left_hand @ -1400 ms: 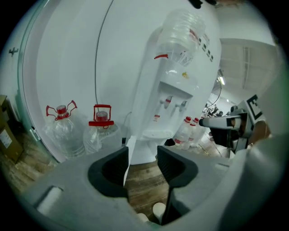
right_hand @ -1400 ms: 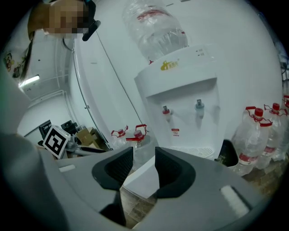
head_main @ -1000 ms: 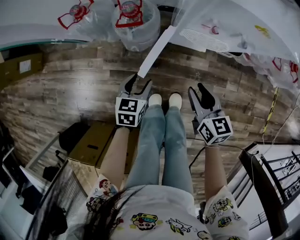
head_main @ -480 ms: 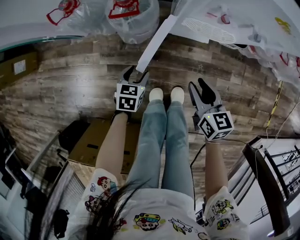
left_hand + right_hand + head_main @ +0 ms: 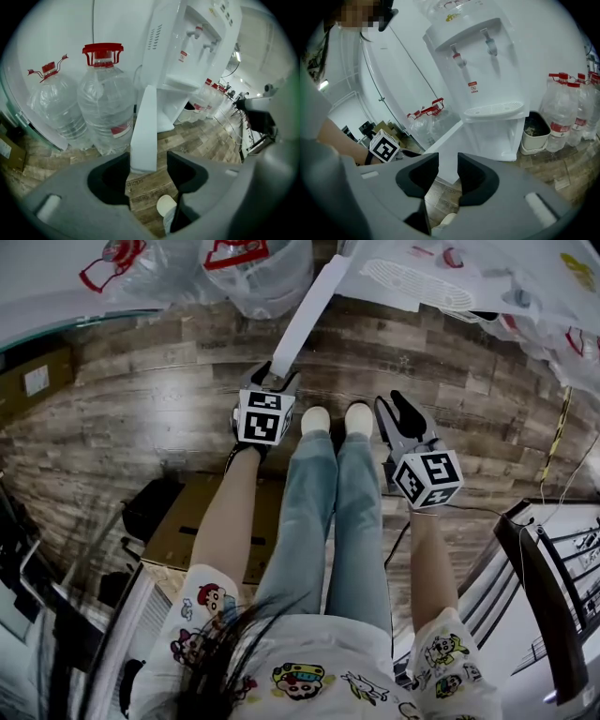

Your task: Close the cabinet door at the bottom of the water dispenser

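The white cabinet door point(image 5: 305, 310) stands swung out from the water dispenser point(image 5: 187, 56) and shows edge-on from above. My left gripper point(image 5: 270, 379) is at the door's free edge and is open. In the left gripper view that door edge point(image 5: 144, 126) stands between the two jaws of the left gripper point(image 5: 149, 161), close to the left one. My right gripper point(image 5: 394, 409) hangs to the right, apart from the door. The jaws of the right gripper point(image 5: 448, 161) are open a little with nothing between them; the door point(image 5: 445, 154) and the dispenser point(image 5: 487, 70) lie beyond.
Two large water bottles point(image 5: 105, 108) with red handles stand left of the dispenser. A beige bin point(image 5: 534, 133) and more bottles point(image 5: 562, 117) stand to its right. The person's legs and white shoes point(image 5: 314, 418) are between the grippers on the wood floor. A cardboard box point(image 5: 183, 521) lies behind.
My left gripper has moved forward until the door's free edge stands between its jaws. The right gripper has hardly moved.
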Available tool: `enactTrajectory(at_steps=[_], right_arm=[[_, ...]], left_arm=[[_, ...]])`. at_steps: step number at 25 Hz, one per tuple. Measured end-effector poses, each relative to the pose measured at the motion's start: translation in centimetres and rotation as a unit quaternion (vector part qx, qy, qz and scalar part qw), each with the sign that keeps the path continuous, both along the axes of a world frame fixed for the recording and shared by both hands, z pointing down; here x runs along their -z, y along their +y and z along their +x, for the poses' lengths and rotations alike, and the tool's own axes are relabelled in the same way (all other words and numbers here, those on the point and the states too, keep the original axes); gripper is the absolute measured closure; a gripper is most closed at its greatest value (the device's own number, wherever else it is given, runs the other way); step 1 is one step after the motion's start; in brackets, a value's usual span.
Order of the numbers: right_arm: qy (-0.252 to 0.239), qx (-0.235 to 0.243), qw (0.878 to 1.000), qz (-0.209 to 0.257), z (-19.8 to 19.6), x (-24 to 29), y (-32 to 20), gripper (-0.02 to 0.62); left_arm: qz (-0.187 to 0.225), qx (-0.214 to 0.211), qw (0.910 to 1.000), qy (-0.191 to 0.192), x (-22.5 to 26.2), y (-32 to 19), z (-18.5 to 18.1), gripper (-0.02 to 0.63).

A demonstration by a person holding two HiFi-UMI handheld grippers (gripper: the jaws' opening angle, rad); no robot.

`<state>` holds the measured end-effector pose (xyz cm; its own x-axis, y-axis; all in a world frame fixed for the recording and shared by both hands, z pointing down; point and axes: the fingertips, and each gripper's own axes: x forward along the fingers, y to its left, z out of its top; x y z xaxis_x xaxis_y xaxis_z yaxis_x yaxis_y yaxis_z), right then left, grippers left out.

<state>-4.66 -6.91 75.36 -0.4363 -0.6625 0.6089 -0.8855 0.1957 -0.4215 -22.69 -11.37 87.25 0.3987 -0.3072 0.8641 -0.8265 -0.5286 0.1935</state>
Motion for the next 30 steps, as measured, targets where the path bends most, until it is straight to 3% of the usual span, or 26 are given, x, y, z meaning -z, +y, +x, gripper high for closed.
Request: enactTrajectory(at_steps=[3, 5, 9, 21, 30], right_arm=[[0.002, -0.004, 1.000, -0.006, -0.1, -0.4, 0.2, 0.481], [0.004, -0.007, 1.000, -0.007, -0.3, -0.6, 0.4, 0.510], [0.011, -0.019, 1.000, -0.008, -0.3, -0.6, 0.6, 0.579], [0.010, -0.075, 0.997, 0.001, 1.4, 0.7, 2.0, 0.583], [0.005, -0.114, 0.993, 0.004, 4.0, 0.2, 4.5, 0.584]], left_arm=[[-0.005, 0.000, 0.9999, -0.014, -0.7, 0.1, -0.4, 0.375], [-0.001, -0.002, 0.9998, -0.022, -0.8, -0.1, -0.8, 0.427], [-0.004, -0.013, 0.9996, -0.025, -0.7, -0.1, -0.7, 0.430], [-0.011, -0.015, 0.9991, -0.037, -0.9, 1.2, 0.6, 0.431], [-0.023, 0.009, 0.9981, -0.057, -1.0, 3.1, 3.7, 0.430]])
